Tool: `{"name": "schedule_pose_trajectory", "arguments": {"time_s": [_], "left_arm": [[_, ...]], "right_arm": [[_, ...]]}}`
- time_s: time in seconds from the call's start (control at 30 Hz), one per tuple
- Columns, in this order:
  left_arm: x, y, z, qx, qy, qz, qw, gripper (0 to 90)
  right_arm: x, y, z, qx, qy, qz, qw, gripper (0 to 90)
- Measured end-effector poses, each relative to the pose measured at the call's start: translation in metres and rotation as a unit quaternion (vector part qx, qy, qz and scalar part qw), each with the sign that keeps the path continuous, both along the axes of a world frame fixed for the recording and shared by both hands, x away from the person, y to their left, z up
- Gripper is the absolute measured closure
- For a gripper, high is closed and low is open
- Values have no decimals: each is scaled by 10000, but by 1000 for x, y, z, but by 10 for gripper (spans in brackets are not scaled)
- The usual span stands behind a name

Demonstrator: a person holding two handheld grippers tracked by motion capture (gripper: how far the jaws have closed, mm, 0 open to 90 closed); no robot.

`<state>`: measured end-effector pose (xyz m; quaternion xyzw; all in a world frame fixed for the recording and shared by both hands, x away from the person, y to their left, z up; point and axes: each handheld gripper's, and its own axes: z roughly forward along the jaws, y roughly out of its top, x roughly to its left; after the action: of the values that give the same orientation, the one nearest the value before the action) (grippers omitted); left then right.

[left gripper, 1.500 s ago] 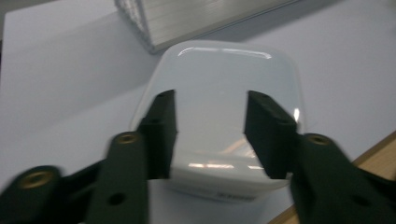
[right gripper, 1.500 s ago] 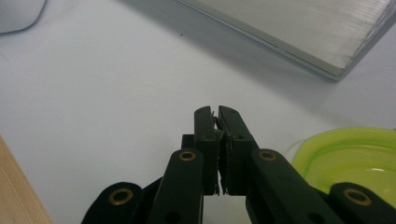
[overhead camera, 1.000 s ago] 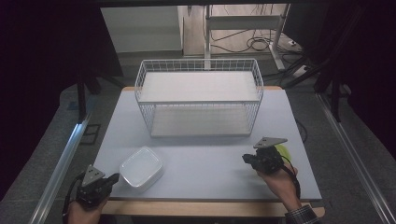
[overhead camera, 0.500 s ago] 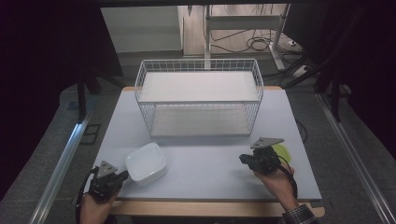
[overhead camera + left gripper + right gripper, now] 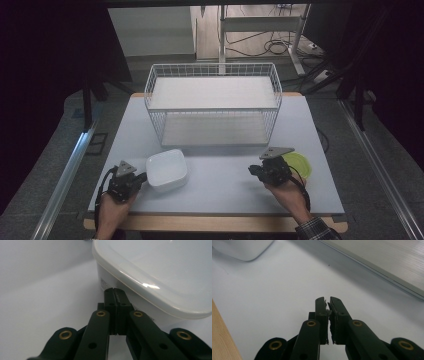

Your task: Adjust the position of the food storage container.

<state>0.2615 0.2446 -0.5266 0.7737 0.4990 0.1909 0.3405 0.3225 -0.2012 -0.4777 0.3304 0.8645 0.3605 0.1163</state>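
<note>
Two grippers work over the pale desk (image 5: 220,185), and the left gripper (image 5: 141,178) is by far the nearer to the white lidded container (image 5: 167,169). That container sits on the desk's front left part, in front of the wire basket (image 5: 212,107), with the left jaws pressed together and their tips at its near-left side wall. In the left gripper view the closed tips (image 5: 115,293) sit against the wall just under the lid's overhanging rim, so the box lies straight ahead and to the right of them; it is roughly square, with no clear long axis. A push along the desk looks the likelier coming move, since the jaws pinch nothing. A small printed label (image 5: 104,284) shows on the wall, too blurred to read. The right gripper (image 5: 252,171) rests well apart at the front right, jaws almost shut on nothing, beside a yellow-green round lid (image 5: 299,165).
</note>
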Motion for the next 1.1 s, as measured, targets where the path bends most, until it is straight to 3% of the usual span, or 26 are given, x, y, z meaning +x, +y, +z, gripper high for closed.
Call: {"name": "schedule_pose_trajectory", "arguments": {"time_s": [0.17,0.57,0.73,0.9,1.1], "left_arm": [[16,-14,1,66,-49,-197,9998,900],[44,-50,2,-9,-69,-682,9976,900],[51,-72,2,-166,-21,-944,9954,900],[54,-93,2,-91,6,-1263,9919,900],[57,-117,0,-236,99,-1510,9882,899]], "right_arm": [[1,5,-2,30,0,27,10000,849],[4,16,-8,77,-21,34,10000,842],[7,21,-11,150,-16,-14,9999,848],[10,27,-15,218,0,-72,9997,848],[12,31,-18,207,33,-94,9997,847]]}}
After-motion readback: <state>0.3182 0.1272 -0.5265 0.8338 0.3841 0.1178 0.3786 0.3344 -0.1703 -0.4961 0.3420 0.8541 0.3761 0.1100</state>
